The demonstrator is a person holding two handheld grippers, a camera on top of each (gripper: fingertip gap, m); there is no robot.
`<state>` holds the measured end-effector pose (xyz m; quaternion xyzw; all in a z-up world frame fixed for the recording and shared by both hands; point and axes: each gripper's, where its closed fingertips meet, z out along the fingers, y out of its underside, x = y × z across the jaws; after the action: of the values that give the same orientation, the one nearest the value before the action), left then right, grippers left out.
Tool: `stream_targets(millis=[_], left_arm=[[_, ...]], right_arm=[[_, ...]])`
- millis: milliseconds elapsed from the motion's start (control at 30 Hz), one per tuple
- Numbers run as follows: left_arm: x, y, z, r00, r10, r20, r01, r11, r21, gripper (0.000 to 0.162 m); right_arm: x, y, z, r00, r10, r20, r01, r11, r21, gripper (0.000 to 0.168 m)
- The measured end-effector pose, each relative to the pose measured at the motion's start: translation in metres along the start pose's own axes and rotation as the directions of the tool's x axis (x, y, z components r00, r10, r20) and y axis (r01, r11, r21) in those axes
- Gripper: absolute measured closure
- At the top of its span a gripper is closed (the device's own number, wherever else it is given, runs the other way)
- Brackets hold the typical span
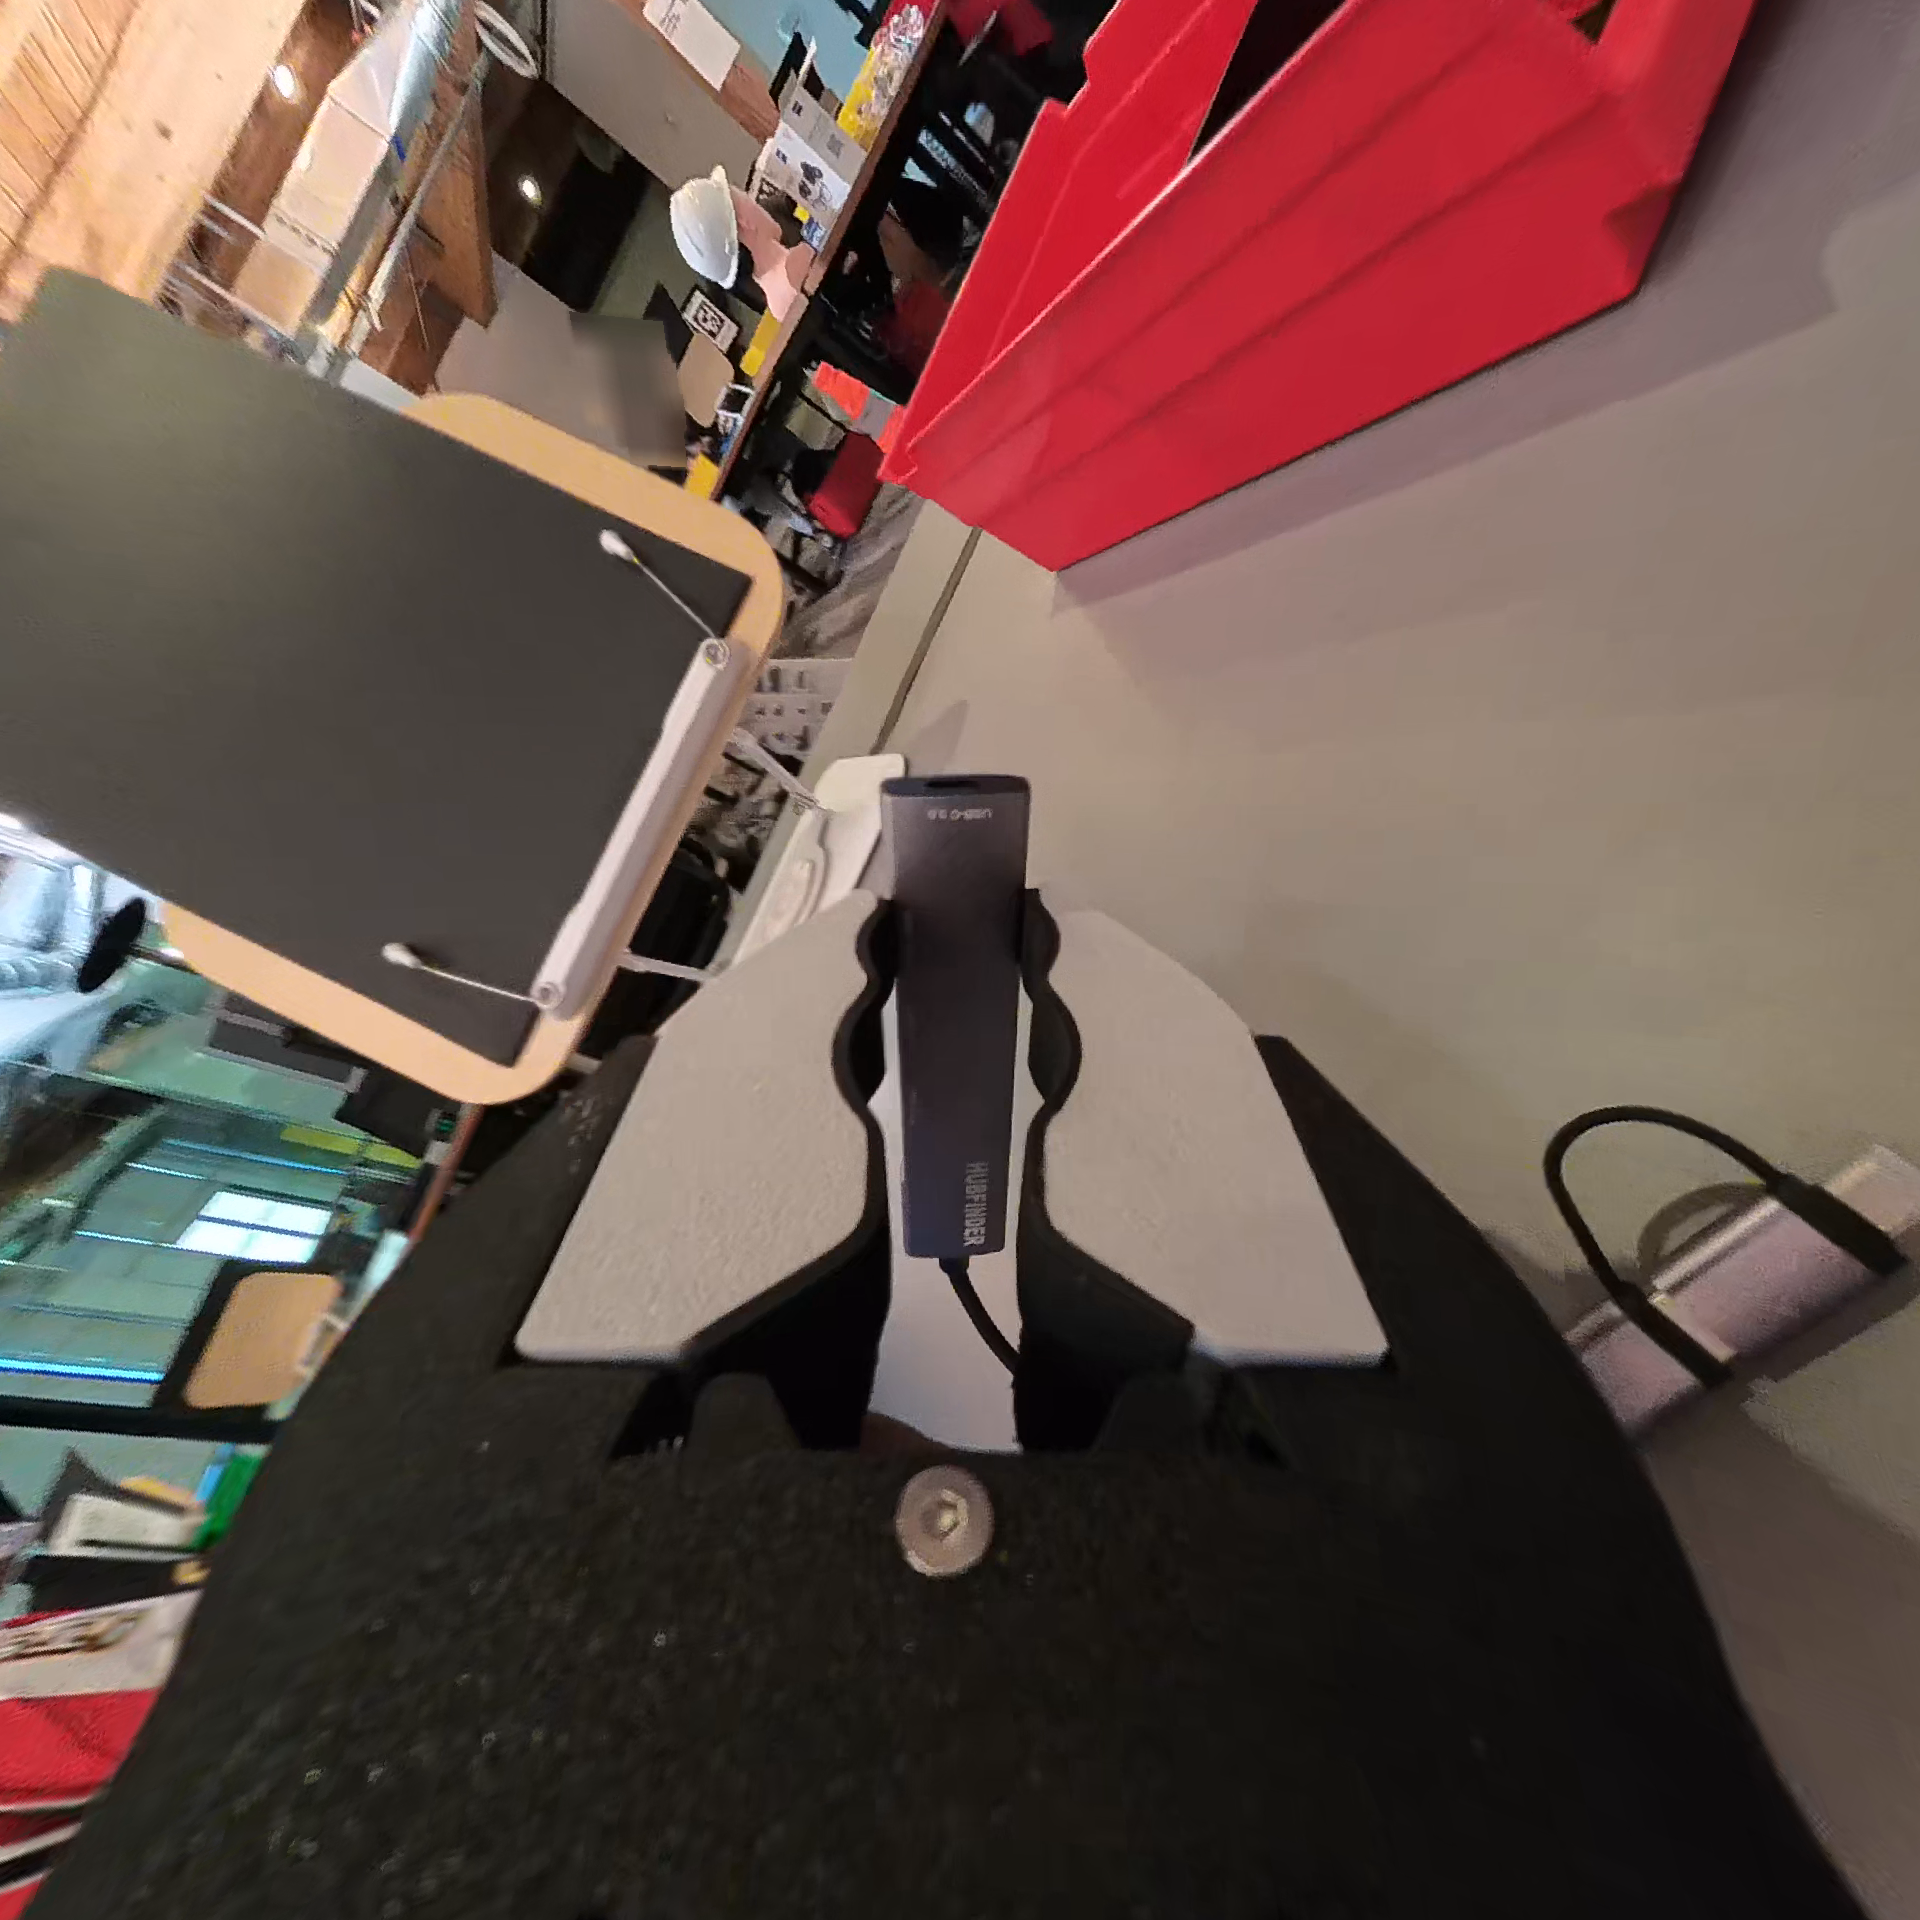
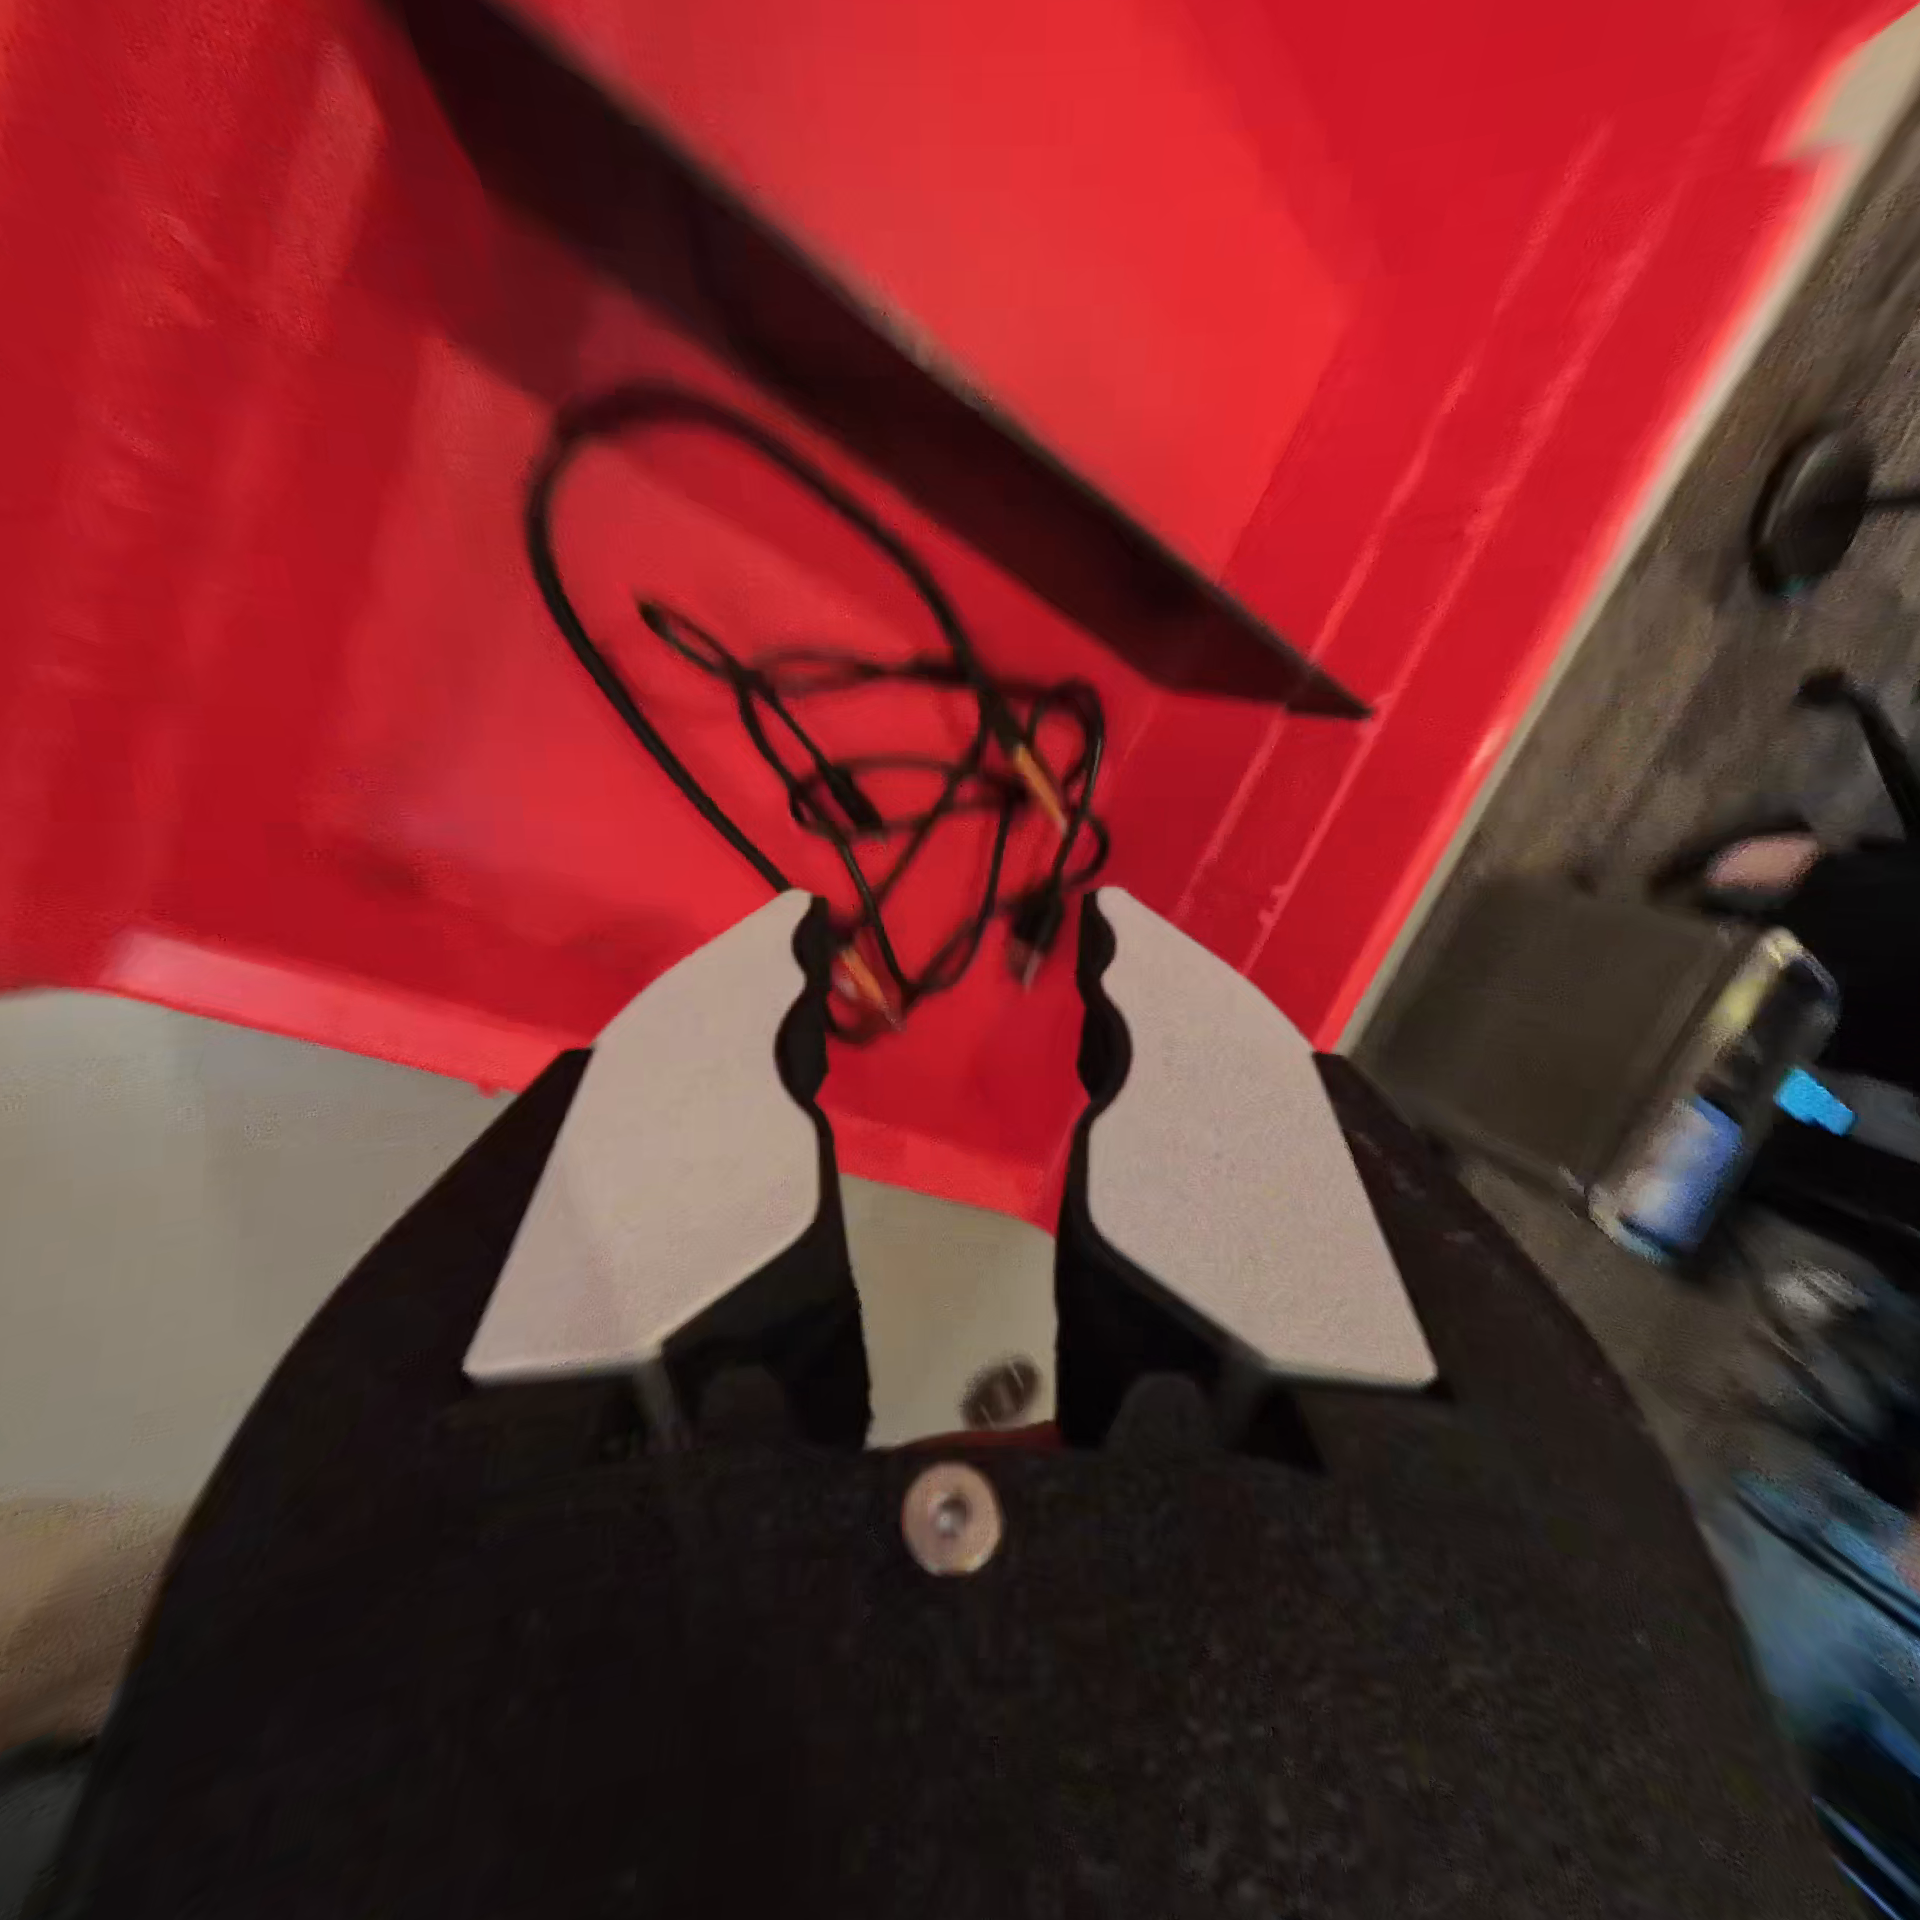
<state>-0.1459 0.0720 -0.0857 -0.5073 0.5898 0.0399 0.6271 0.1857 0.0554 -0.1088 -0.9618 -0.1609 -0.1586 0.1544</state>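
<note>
My left gripper [image 1: 956, 914] is shut on a slim dark grey USB hub [image 1: 958, 997], held lengthwise between the jaws above the grey table [image 1: 1455, 790]; its port end points forward and its short black cable trails back. My right gripper [image 2: 948, 909] is open and empty, hovering over a red bin [image 2: 1039, 260]. A tangle of thin black cables [image 2: 883, 769] lies on the bin floor just beyond and between the fingertips. The right wrist view is blurred.
Red bins [image 1: 1299, 291] stand at the far right of the table. A second grey hub with a looped black cable [image 1: 1704, 1278] lies at right. A black board on a wooden stand [image 1: 343, 665] is at left. A white object [image 1: 831, 831] lies behind the held hub. Tip to tip, the grippers are about 35 cm apart.
</note>
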Motion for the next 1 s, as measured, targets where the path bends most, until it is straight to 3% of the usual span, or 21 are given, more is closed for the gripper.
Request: stream_targets(millis=[33, 67, 133, 200, 267, 333, 433, 500, 600, 733, 767, 867, 967, 1000], left_arm=[[-0.001, 0.002, 0.001, 0.999, -0.030, -0.011, 0.030, 1.000, -0.002, 0.139], [-0.001, 0.005, 0.002, 0.998, -0.056, -0.019, 0.055, 0.998, -0.006, 0.139], [-0.002, 0.009, 0.004, 0.995, -0.092, -0.032, 0.092, 0.996, -0.015, 0.139], [-0.002, 0.012, 0.006, 0.986, -0.159, -0.056, 0.158, 0.987, -0.021, 0.139], [-0.004, 0.011, 0.007, 0.948, -0.300, -0.107, 0.299, 0.954, -0.025, 0.139], [-0.007, 0.005, 0.007, 0.842, -0.502, -0.195, 0.506, 0.862, -0.032, 0.139], [-0.011, -0.022, -0.001, 0.540, -0.721, -0.435, 0.789, 0.613, -0.038, 0.139], [-0.004, -0.050, -0.020, 0.314, -0.667, -0.675, 0.873, 0.483, -0.070, 0.139], [-0.007, -0.070, -0.043, 0.139, -0.549, -0.824, 0.928, 0.363, -0.085, 0.139], [-0.002, -0.082, -0.057, 0.104, -0.472, -0.876, 0.930, 0.359, -0.082, 0.139], [-0.001, -0.083, -0.058, 0.109, -0.467, -0.878, 0.927, 0.365, -0.079, 0.138], [0.001, -0.079, -0.059, 0.149, -0.493, -0.857, 0.918, 0.391, -0.065, 0.138], [-0.011, -0.069, -0.061, 0.140, -0.562, -0.815, 0.927, 0.365, -0.092, 0.113], [-0.017, -0.063, -0.060, 0.156, -0.599, -0.786, 0.928, 0.361, -0.090, 0.111]], right_arm=[[-0.004, -0.012, -0.013, 0.997, 0.075, 0.016, -0.077, 0.983, 0.165, 0.123], [-0.016, -0.024, -0.029, 0.983, 0.161, 0.086, -0.181, 0.925, 0.335, 0.125], [-0.079, -0.045, -0.065, 0.894, 0.148, 0.423, -0.390, 0.721, 0.573, 0.130], [-0.147, -0.048, -0.100, 0.714, -0.021, 0.700, -0.602, 0.492, 0.629, 0.132], [-0.199, -0.037, -0.111, 0.603, -0.141, 0.785, -0.687, 0.408, 0.601, 0.136], [-0.228, -0.039, -0.110, 0.612, -0.134, 0.779, -0.680, 0.413, 0.606, 0.129], [-0.259, -0.052, -0.122, 0.708, -0.295, 0.641, -0.511, 0.414, 0.754, 0.134], [-0.277, -0.062, -0.128, 0.701, -0.411, 0.582, -0.432, 0.404, 0.806, 0.133], [-0.298, -0.069, -0.139, 0.568, -0.542, 0.619, -0.427, 0.449, 0.785, 0.128], [-0.316, -0.078, -0.146, 0.434, -0.607, 0.665, -0.431, 0.509, 0.745, 0.125], [-0.321, -0.076, -0.148, 0.404, -0.636, 0.657, -0.416, 0.512, 0.752, 0.145], [-0.322, -0.075, -0.140, 0.452, -0.629, 0.633, -0.349, 0.528, 0.774, 0.145], [-0.307, -0.077, -0.134, 0.523, -0.596, 0.609, -0.324, 0.521, 0.789, 0.145], [-0.296, -0.078, -0.134, 0.554, -0.581, 0.597, -0.316, 0.516, 0.796, 0.145]])
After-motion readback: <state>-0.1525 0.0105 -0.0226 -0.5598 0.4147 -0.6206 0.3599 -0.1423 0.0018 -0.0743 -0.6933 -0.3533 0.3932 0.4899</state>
